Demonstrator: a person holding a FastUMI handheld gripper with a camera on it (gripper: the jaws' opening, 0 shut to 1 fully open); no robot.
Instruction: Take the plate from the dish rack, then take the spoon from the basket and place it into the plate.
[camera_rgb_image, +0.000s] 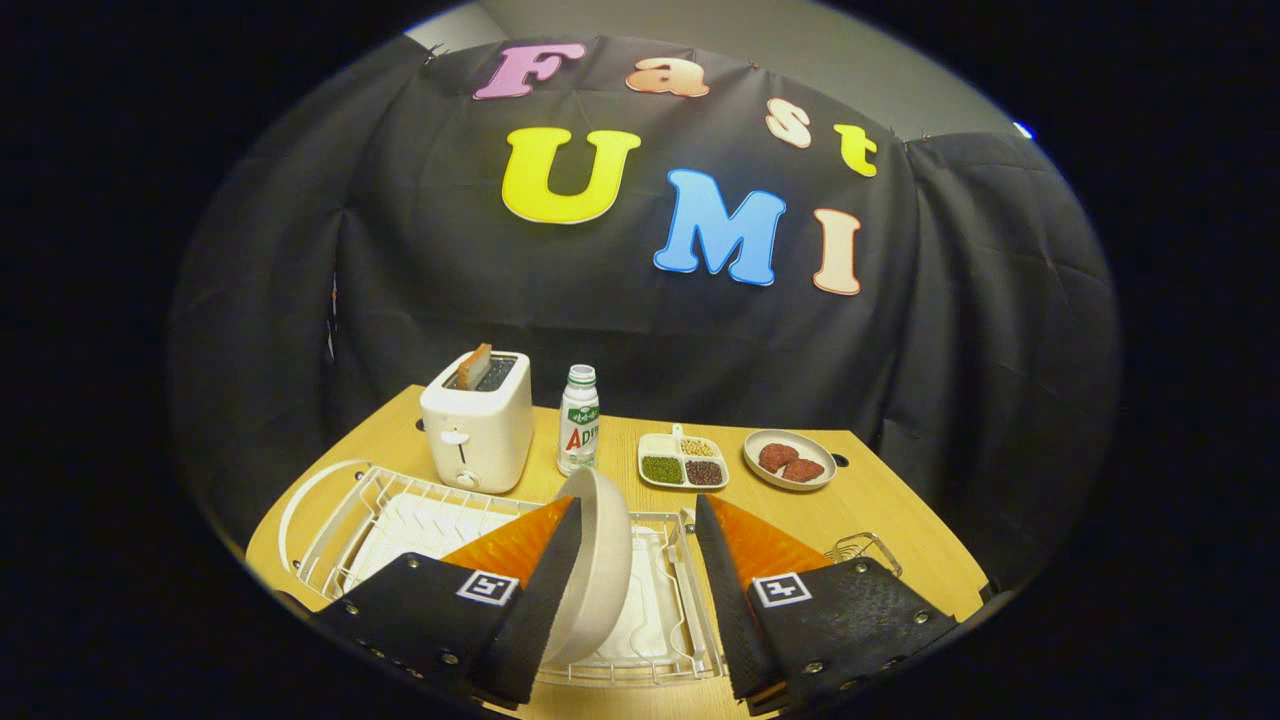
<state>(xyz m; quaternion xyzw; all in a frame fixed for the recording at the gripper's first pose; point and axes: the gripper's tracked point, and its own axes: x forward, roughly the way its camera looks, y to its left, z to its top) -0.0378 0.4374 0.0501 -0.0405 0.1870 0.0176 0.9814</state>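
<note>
A white plate (600, 560) stands on edge in the white wire dish rack (345, 525), on the rack's right side. My gripper (638, 505) is open around it: the left finger lies close against the plate's back, and a clear gap separates the right finger from the plate's hollow face. Beyond the right finger, a small wire basket (862, 549) sits on the wooden table (890, 505); the finger hides most of it, so I cannot make out the spoon.
Behind the rack stand a white toaster (478, 425) with a slice of toast in it and a small bottle (579, 420). Farther right are a divided dish of beans (683, 462) and a small plate with reddish food (789, 460).
</note>
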